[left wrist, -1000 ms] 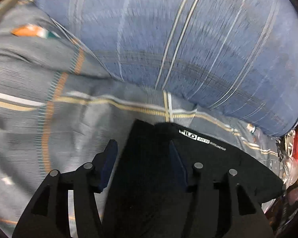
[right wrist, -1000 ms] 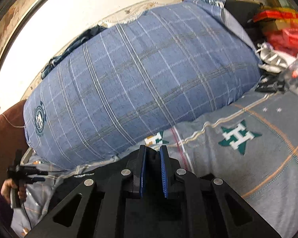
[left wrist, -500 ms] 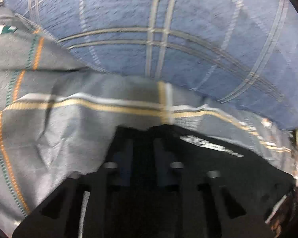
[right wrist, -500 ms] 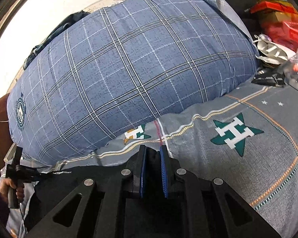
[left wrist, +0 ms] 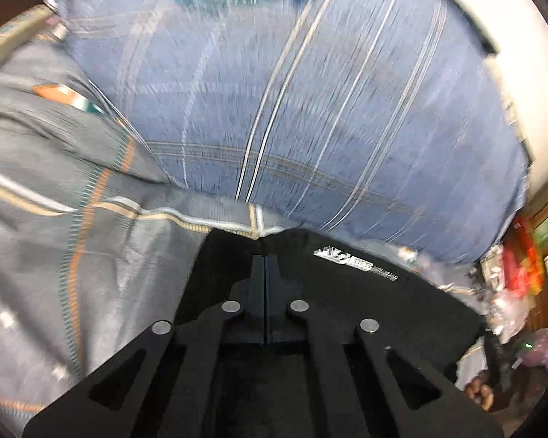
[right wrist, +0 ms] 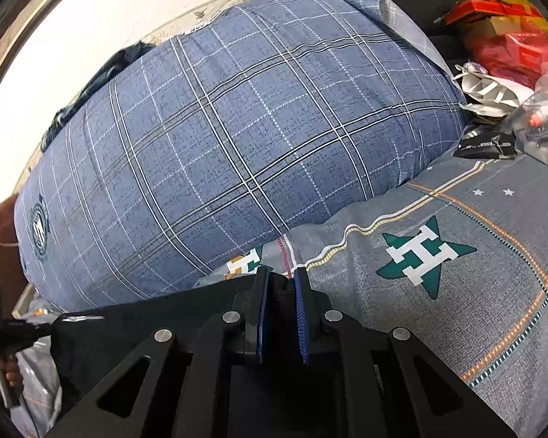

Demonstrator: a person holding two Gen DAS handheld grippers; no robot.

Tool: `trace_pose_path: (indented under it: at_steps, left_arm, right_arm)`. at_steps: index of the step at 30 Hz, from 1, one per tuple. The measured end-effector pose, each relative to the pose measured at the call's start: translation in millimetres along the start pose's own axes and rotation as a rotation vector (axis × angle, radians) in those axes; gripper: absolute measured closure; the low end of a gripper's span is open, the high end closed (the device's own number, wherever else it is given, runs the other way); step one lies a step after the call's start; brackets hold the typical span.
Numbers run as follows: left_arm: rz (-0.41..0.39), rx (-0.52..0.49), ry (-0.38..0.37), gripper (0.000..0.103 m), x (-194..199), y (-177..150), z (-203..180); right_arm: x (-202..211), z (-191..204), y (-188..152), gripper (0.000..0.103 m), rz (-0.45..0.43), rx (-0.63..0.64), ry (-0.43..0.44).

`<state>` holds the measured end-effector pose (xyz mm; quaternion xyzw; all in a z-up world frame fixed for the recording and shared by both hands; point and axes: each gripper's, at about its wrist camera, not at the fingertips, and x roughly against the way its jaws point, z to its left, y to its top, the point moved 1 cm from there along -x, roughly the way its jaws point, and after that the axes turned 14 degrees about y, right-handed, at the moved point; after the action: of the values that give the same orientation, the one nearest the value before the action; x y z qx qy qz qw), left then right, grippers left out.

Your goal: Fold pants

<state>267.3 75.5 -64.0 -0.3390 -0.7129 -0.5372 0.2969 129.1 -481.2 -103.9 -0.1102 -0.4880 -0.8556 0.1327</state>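
Two grippers clamping black pants [right wrist: 135,332], grey bedspread [right wrist: 493,255], blue plaid pillow [right wrist: 237,146]

A bedroom in a home.
A big blue checked pillow [right wrist: 237,153] lies on a bed covered by a grey sheet [right wrist: 475,292] printed with green stars, set against a white wall [right wrist: 91,29]. Red packets [right wrist: 507,36] and plastic bags [right wrist: 544,124] are heaped at the bed's far corner.
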Motion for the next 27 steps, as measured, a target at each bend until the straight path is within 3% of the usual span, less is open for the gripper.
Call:
trace_pose_path:
  at_steps: [5,9,11,14,16,18,21,23,27]
  left_arm:
    - [-0.083,0.009,-0.019,0.103,55.8,-38.9,34.6]
    - [-0.006,-0.019,0.093,0.103,33.7,-53.4,37.3]
    - [0.078,0.054,0.111,0.102,8.2,-45.8,38.8]
    - [0.154,0.095,0.132,0.086,-19.0,-26.8,31.5]
    - [0.184,0.078,0.178,0.052,-37.5,-16.6,17.0]
    - [0.187,0.079,0.229,0.049,-55.2,-7.5,5.2]
    - [0.246,0.061,0.231,0.045,-89.7,1.8,-10.8]
    - [0.286,0.038,0.28,0.044,-110.2,1.7,-18.8]
    - [0.307,0.017,0.299,0.044,-138.8,-1.6,-29.1]
  right_arm:
    - [6.6,-7.0,2.6,0.09,0.002,-0.031,0.027]
    - [7.8,-12.5,-0.5,0.09,0.022,-0.058,0.041]
    - [7.9,-12.2,-3.2,0.09,0.028,-0.06,0.034]
    - [9.0,-8.8,-6.2,0.09,0.037,-0.061,0.037]
    - [8.9,-6.6,-7.2,0.09,0.04,-0.048,0.032]
    - [8.6,-6.7,-7.5,0.09,0.044,-0.04,0.027]
    - [6.3,-10.7,-7.0,0.089,0.054,-0.055,0.031]
    - [3.8,-13.2,-6.8,0.089,0.061,-0.059,0.031]
    - [-3.7,-15.7,-6.0,0.089,0.074,-0.071,0.028]
